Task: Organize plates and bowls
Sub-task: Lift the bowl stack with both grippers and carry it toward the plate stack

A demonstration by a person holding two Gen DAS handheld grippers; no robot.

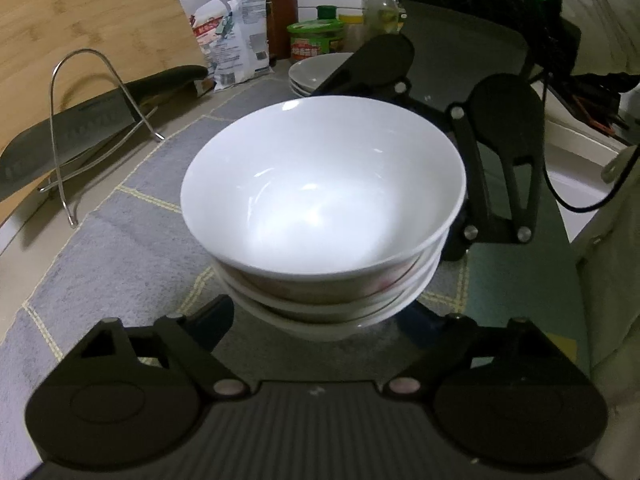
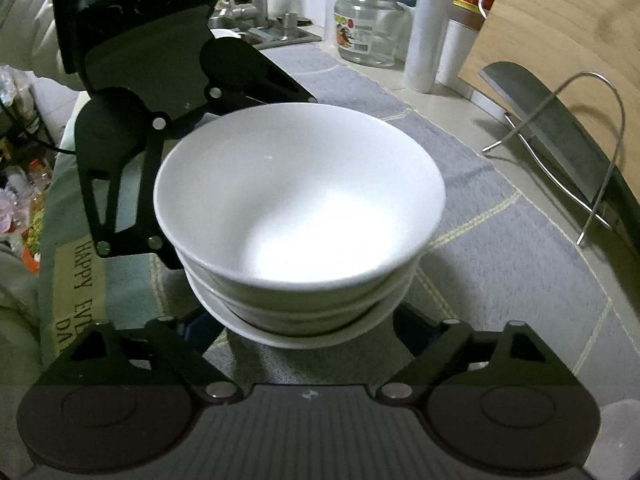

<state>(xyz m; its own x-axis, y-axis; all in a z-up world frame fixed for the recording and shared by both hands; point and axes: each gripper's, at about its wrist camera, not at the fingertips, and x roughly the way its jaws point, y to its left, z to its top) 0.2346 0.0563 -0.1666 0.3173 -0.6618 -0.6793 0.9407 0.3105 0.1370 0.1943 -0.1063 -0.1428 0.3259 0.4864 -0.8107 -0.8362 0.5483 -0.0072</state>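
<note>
A stack of three nested white bowls (image 1: 320, 184) (image 2: 300, 192) stands on a grey mat (image 1: 120, 240), and the lower bowls carry a reddish band. My left gripper (image 1: 316, 320) straddles the foot of the stack from one side, its fingers against the lowest bowl. From the opposite side my right gripper (image 2: 308, 324) straddles the same stack. Its fingertips are tucked under the bowls' overhang, so whether its pads press is hidden. Each wrist view shows the other gripper's fingers (image 1: 500, 152) (image 2: 120, 184) lying along the stack's wall. A pile of white plates (image 1: 312, 72) sits farther back.
A wire rack (image 1: 80, 120) holds a cleaver (image 2: 560, 140) in front of a leaning wooden cutting board (image 1: 80, 12). Bottles, bags and a green-lidded tub (image 1: 316, 36) line the back. A glass jar (image 2: 368, 28) and a sink tap (image 2: 260, 12) stand beyond the mat. A person's pale sleeve (image 2: 24, 20) is at left.
</note>
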